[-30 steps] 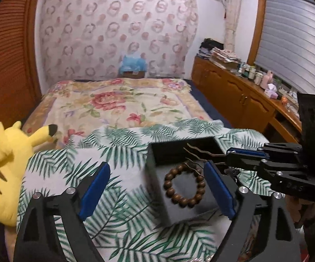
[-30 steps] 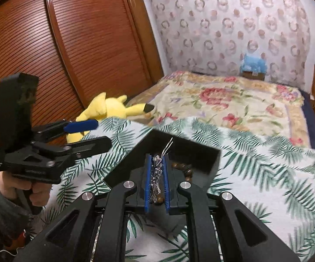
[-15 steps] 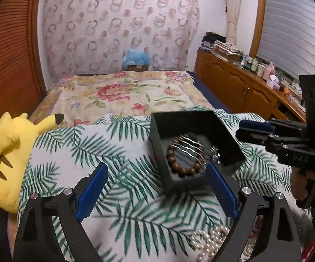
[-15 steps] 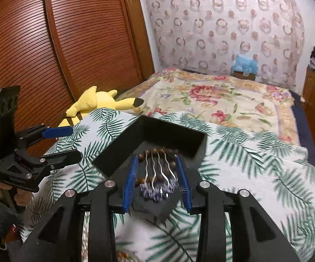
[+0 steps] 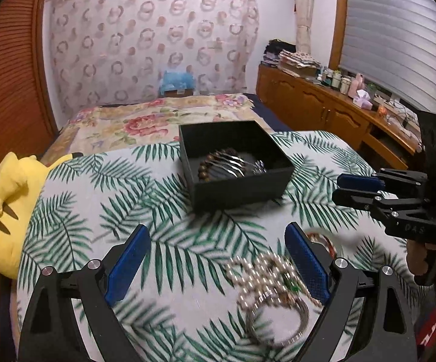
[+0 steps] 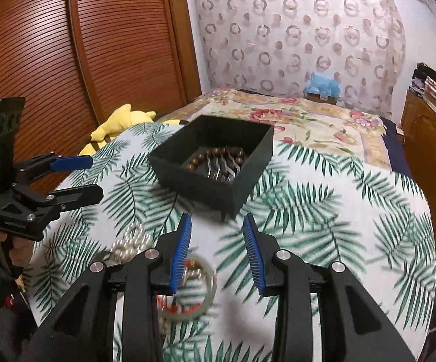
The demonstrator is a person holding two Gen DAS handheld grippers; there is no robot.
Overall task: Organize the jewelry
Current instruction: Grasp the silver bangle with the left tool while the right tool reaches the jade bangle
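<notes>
Ahead of both tongs, well apart from them, sits the black box (image 5: 236, 163) on the leaf-print tabletop (image 5: 97, 199); it holds a bead bracelet (image 5: 206, 166) and a hair comb (image 5: 233, 163). Left tongs (image 5: 218, 259) are spread wide, empty, hovering over a blurred pearl strand (image 5: 260, 274) between and just below their tips. Right tongs (image 6: 216, 250) are also spread, narrower, empty; a bangle (image 6: 193, 286) lies under the left finger (image 6: 181, 250). Likely step: next pickup. Advice: drop straight down, straddle one bunched section of the strand, close slowly so beads don't squirt out, and lift clear before moving to the box. Both tongs point forward, tilted down at the cloth, the left one a little to the left of the right.
</notes>
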